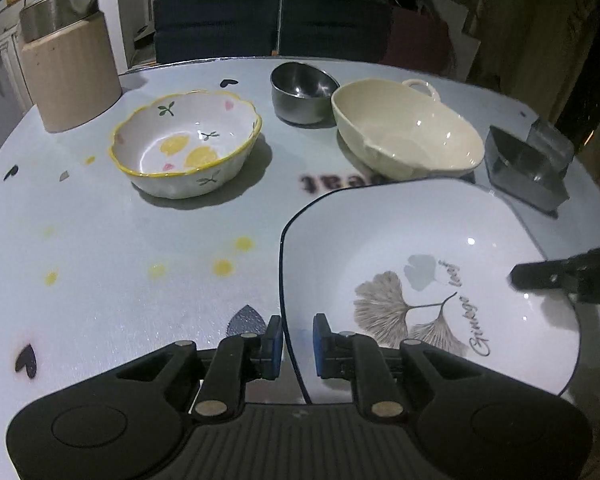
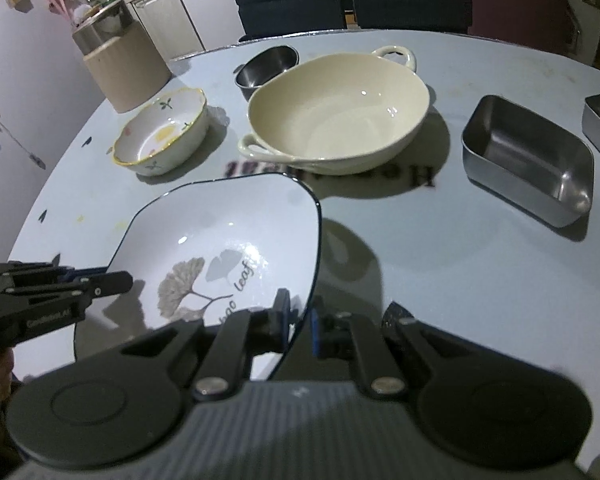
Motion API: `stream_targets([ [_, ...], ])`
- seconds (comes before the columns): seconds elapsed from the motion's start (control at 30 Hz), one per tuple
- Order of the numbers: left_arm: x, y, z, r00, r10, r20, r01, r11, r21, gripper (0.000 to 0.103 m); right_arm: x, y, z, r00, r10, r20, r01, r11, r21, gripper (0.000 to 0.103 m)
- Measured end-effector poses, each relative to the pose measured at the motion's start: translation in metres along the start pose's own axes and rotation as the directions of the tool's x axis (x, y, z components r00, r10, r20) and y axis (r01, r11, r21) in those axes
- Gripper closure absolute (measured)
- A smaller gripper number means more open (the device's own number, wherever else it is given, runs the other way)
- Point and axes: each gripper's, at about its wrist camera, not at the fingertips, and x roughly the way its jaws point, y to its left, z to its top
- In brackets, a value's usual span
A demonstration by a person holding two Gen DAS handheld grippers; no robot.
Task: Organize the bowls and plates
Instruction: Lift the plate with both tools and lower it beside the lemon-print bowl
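Where claws (image 1: 297, 346) close, plate rim (image 1: 286, 280).

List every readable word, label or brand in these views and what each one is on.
"Ginkgo leaf": on the white square plate with a dark rim, beside its leaf drawing.
"CoRobot.AI", small and uncertain: on the black left gripper.
Dark letters on the pale tablecloth, upside down and partly hidden: unreadable.
White letters on the black right gripper: cut off.

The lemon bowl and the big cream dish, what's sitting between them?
On the table between the lemon bowl and cream dish, set further back, sits a small steel bowl. The left wrist view shows it best.
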Motion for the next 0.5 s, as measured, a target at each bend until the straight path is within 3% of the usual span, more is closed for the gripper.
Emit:
stream_targets([
  [0.1, 0.003, -0.008, 0.000, 1.000, 0.023, 0.019, -0.024, 0.997, 0.068, 0.096, 0.002, 0.003, 0.000, 1.000, -0.020, 0.001, 0.020, 1.000, -0.014, 0.092],
  [0.13, -0.001, -0.010, 0.001, 0.999, -0.008, 0.045, 0.004, 0.996, 0.084, 0.103, 0.003, 0.004, 0.001, 1.000, -0.030, 0.003, 0.030, 0.999, -0.019, 0.092],
  [0.17, -0.005, -0.011, 0.004, 0.995, -0.083, 0.056, 0.079, 0.994, 0.076, 0.103, 0.004, 0.004, 0.001, 0.999, -0.040, 0.005, 0.040, 0.999, -0.019, 0.093],
  [0.23, -0.008, -0.017, 0.008, 0.989, -0.136, 0.050, 0.133, 0.990, 0.051, 0.103, 0.004, 0.003, 0.003, 1.000, -0.016, 0.013, 0.016, 1.000, -0.008, 0.093],
  [0.33, -0.009, -0.030, 0.007, 0.990, -0.136, 0.039, 0.131, 0.986, 0.102, 0.103, 0.007, 0.007, 0.004, 1.000, -0.013, 0.004, 0.013, 1.000, -0.010, 0.094],
  [0.5, -0.007, -0.019, 0.010, 0.994, -0.101, 0.037, 0.098, 0.993, 0.071, 0.103, 0.013, 0.000, 0.004, 0.999, -0.007, -0.031, 0.008, 0.999, 0.034, 0.094],
])
